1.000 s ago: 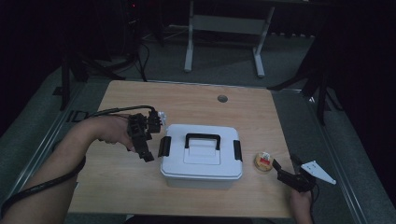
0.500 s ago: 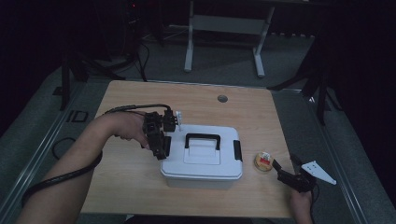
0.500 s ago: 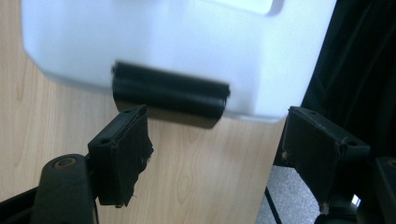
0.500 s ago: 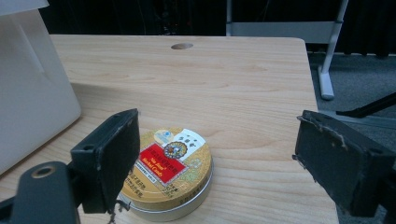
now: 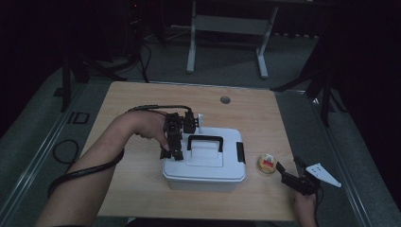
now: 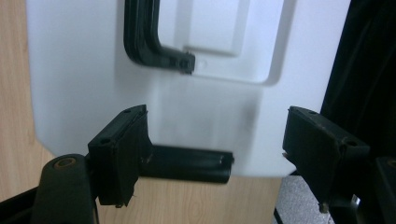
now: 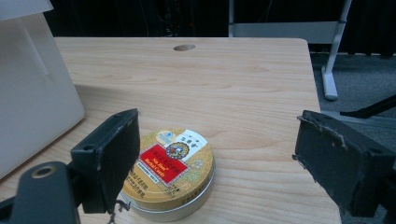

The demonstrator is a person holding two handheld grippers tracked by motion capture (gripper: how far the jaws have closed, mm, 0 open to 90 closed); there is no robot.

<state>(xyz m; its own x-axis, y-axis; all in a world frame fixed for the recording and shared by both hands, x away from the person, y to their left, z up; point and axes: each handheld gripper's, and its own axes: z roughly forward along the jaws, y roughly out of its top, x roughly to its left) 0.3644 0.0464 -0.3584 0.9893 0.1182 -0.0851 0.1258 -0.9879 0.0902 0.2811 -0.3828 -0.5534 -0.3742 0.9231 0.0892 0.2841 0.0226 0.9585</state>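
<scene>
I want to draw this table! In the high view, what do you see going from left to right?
Left black two-jaw gripper → white plastic lidded box with a black handle → small round gold tin with a red label → right black two-jaw gripper.

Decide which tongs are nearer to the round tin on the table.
Right. The right tongs hover open just beside the round tin, while the left tongs are across the white box, at its far latch.
</scene>
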